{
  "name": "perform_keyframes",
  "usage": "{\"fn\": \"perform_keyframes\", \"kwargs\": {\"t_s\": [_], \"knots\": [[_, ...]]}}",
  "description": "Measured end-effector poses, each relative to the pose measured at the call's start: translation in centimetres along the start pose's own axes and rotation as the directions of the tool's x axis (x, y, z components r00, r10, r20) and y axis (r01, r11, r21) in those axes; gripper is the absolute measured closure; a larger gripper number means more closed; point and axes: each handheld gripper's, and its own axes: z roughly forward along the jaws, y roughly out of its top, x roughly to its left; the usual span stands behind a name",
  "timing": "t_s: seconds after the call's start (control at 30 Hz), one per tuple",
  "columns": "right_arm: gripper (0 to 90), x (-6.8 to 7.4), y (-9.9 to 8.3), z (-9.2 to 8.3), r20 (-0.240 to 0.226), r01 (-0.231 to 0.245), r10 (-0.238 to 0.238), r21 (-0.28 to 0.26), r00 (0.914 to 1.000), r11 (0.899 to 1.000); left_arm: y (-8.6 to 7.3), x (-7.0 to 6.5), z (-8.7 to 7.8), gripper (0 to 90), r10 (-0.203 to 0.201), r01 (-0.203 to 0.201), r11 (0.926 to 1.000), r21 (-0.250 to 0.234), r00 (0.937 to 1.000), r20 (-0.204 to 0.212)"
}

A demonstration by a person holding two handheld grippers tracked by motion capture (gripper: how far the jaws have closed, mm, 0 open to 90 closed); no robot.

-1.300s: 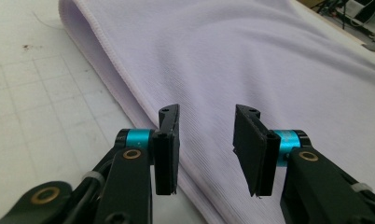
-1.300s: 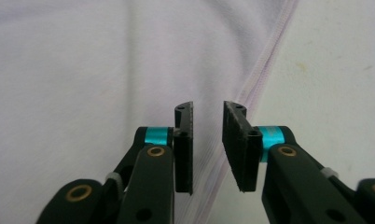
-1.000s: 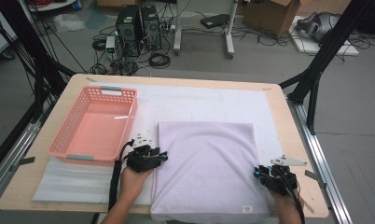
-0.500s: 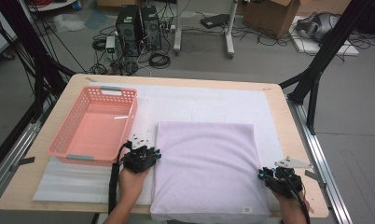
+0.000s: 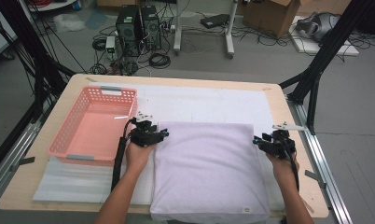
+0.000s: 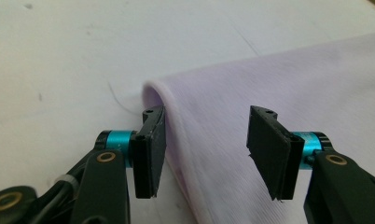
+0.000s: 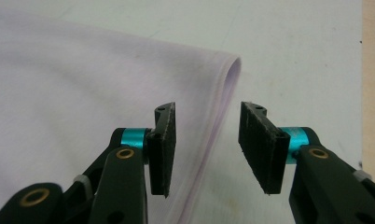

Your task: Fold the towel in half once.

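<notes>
Cloth (image 5: 209, 170), pale lilac and folded flat, lies on the worktop (image 5: 279, 100) beside a pink basket (image 5: 94, 128). Left claw (image 6: 206, 149) straddles its far left corner, right claw (image 7: 206, 149) its far right corner; the jaws of both have just been opening and stand apart, pads clear of the fabric between them.

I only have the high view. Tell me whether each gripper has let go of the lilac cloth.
Observer: The left gripper is open. Its jaws have just been opening, and the folded edge of the lilac cloth lies between them, unpinched.
Operator: Now check the other one.
Observer: The right gripper has also just been opening. Its pads stand apart, and the cloth's edge runs between them, not clamped.
</notes>
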Motion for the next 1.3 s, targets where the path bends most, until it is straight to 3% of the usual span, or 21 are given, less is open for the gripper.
{"fn": "perform_keyframes", "kwargs": {"t_s": [0.07, 0.13, 0.2, 0.23, 0.27, 0.3, 0.33, 0.4, 0.47, 0.6, 0.67, 0.7, 0.73, 0.77, 0.87, 0.93, 1.0, 1.17, 1.23, 1.3], "knots": [[54.7, -0.5, 0.7, 1.4, 0.004, -0.009, 0.009, 0.013, 1.0000, 1.000, 0.2, 0.3, 0.8, 48.5, -0.027, 0.027, 0.9994, -0.021, 0.9994, -0.020], [55.2, -1.0, 1.3, 2.8, 0.004, -0.025, 0.024, 0.032, 0.9997, 0.999, 0.1, 0.6, 1.5, 48.9, -0.023, 0.023, 0.9997, -0.003, 0.9987, -0.045], [66.4, -1.3, 1.6, 4.2, 0.005, -0.041, 0.041, 0.057, 0.9991, 0.998, 0.1, 0.7, 2.1, 49.0, -0.026, 0.026, 0.9995, 0.017, 0.9990, -0.037], [75.5, -1.3, 1.6, 4.8, 0.027, -0.032, 0.030, 0.067, 0.9992, 0.997, 0.1, 0.7, 2.3, 49.0, -0.022, 0.022, 0.9996, 0.016, 0.9990, -0.039], [75.8, -1.4, 1.5, 5.2, 0.080, -0.012, 0.005, 0.090, 0.9968, 0.996, 0.3, 0.7, 2.4, 49.4, -0.009, 0.009, 0.9998, 0.017, 0.9991, -0.042], [78.2, -1.7, 1.4, 5.4, 0.097, -0.035, 0.028, 0.074, 0.9949, 0.997, 0.5, 0.7, 2.6, 49.3, -0.003, 0.004, 0.9998, 0.018, 0.9990, -0.044], [76.3, -2.1, 1.3, 5.5, 0.114, -0.075, 0.066, 0.069, 0.9913, 0.995, 0.6, 0.8, 2.6, 49.0, 0.004, -0.003, 0.9998, 0.018, 0.9988, -0.049], [73.9, -2.5, 1.3, 5.5, 0.113, -0.105, 0.099, 0.046, 0.9886, 0.993, 0.8, 1.1, 2.8, 48.7, -0.003, 0.004, 1.0000, 0.003, 0.9987, -0.052], [69.7, -2.6, 1.3, 5.3, 0.062, -0.117, 0.115, 0.025, 0.9914, 0.993, 0.7, 1.4, 2.9, 49.1, -0.020, 0.020, 0.9998, 0.008, 0.9985, -0.050], [59.5, -2.4, 1.5, 4.8, -0.029, -0.111, 0.111, -0.005, 0.9934, 0.994, 0.7, 1.4, 3.0, 52.1, -0.013, 0.013, 0.9999, 0.005, 0.9992, -0.038], [54.4, -2.1, 1.4, 5.4, -0.021, -0.072, 0.073, 0.048, 0.9971, 0.996, 0.6, 1.2, 3.1, 62.9, 0.020, -0.019, 0.9997, 0.015, 0.9996, -0.022], [52.3, -1.9, 1.3, 5.8, -0.018, -0.052, 0.054, 0.074, 0.9984, 0.996, 0.6, 0.9, 3.2, 72.8, 0.049, -0.049, 0.9985, 0.022, 0.9988, -0.003], [52.5, -1.6, 1.3, 5.9, 0.000, -0.034, 0.034, 0.067, 0.9994, 0.997, 0.5, 0.5, 3.2, 80.1, 0.084, -0.084, 0.9961, 0.027, 0.9964, -0.011], [54.6, -1.3, 1.4, 6.0, 0.015, -0.017, 0.016, 0.069, 0.9998, 0.997, 0.5, 0.3, 3.2, 82.1, 0.092, -0.092, 0.9953, 0.031, 0.9955, -0.020], [79.7, -0.5, 1.5, 6.1, -0.007, 0.021, -0.021, 0.071, 0.9998, 0.997, 0.6, 0.6, 3.2, 83.9, -0.007, 0.007, 0.9995, 0.032, 0.9998, -0.019], [84.0, -0.1, 1.7, 6.1, 0.000, 0.034, -0.034, 0.085, 0.9994, 0.996, 0.8, 0.3, 3.1, 84.8, 0.001, 0.000, 0.9998, 0.021, 0.9984, -0.057], [85.2, -0.2, 2.0, 6.0, 0.005, 0.021, -0.022, 0.096, 0.9997, 0.995, 1.3, 0.1, 2.7, 85.2, 0.000, -0.002, 0.9994, -0.035, 0.9974, -0.072], [85.4, -0.8, 2.7, 5.2, 0.057, 0.007, -0.005, -0.029, 0.9984, 1.000, 4.1, -0.2, 2.3, 85.2, 0.022, -0.030, 0.9949, -0.096, 0.9967, -0.078], [85.3, -1.2, 3.3, 5.3, 0.058, -0.002, 0.005, -0.041, 0.9983, 0.999, 5.0, 0.1, 2.5, 85.1, 0.025, -0.035, 0.9909, -0.130, 0.9970, -0.074], [85.2, -1.5, 4.1, 5.4, 0.065, -0.002, 0.006, -0.070, 0.9979, 0.998, 5.9, 0.3, 3.1, 85.0, 0.054, -0.065, 0.9884, -0.138, 0.9953, -0.080]]}}
